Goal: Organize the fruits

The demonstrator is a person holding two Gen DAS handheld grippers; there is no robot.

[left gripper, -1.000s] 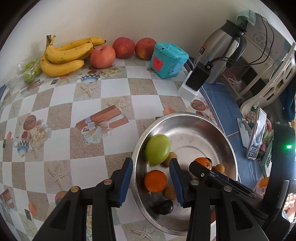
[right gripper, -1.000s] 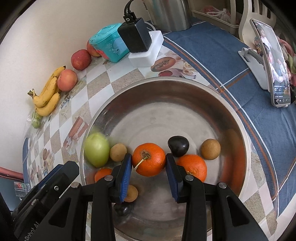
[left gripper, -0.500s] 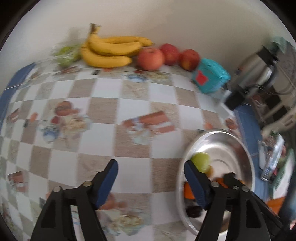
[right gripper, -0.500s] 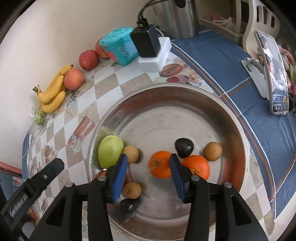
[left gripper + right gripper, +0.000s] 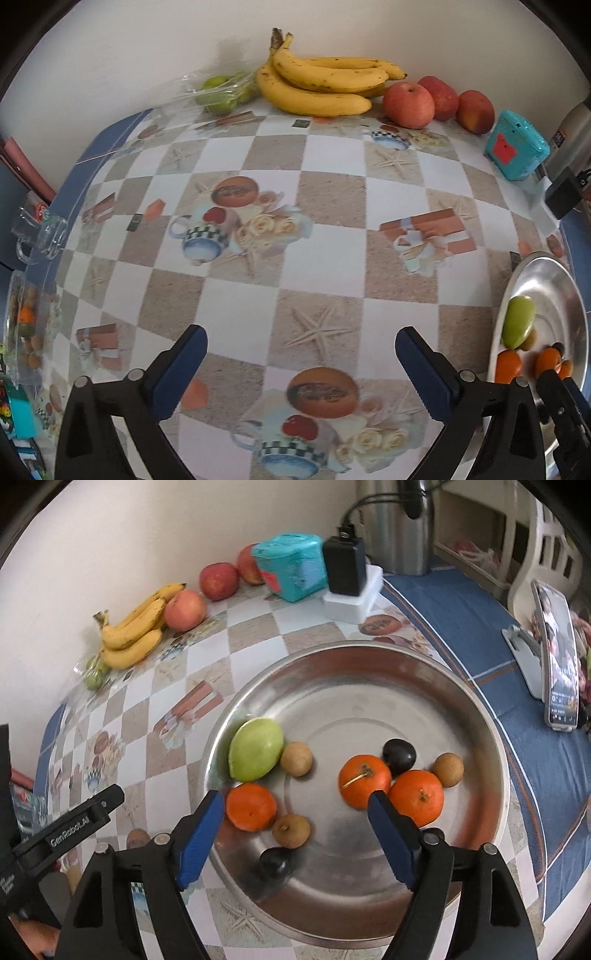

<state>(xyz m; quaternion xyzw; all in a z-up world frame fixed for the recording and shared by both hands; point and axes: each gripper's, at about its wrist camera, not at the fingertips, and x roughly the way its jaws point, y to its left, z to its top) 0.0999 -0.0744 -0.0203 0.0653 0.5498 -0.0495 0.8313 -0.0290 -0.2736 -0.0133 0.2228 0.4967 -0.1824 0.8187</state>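
A steel bowl holds a green fruit, three oranges, small brown fruits and dark plums. My right gripper hovers over the bowl's near side with its jaws opening and nothing pressed between them. One orange lies free just past the right fingertip, and another orange lies by the left one. My left gripper is opening wide over bare tablecloth, left of the bowl, holding nothing. Bananas, apples and bagged green fruit line the wall.
A teal box, a black charger on a white block and a steel kettle stand behind the bowl. A phone on a stand is at the right. A glass mug sits at the table's left edge.
My left gripper swung left off the bowl to over the tablecloth and opened wide. My right gripper let go of the orange and drew back; the orange rolled right beside another.
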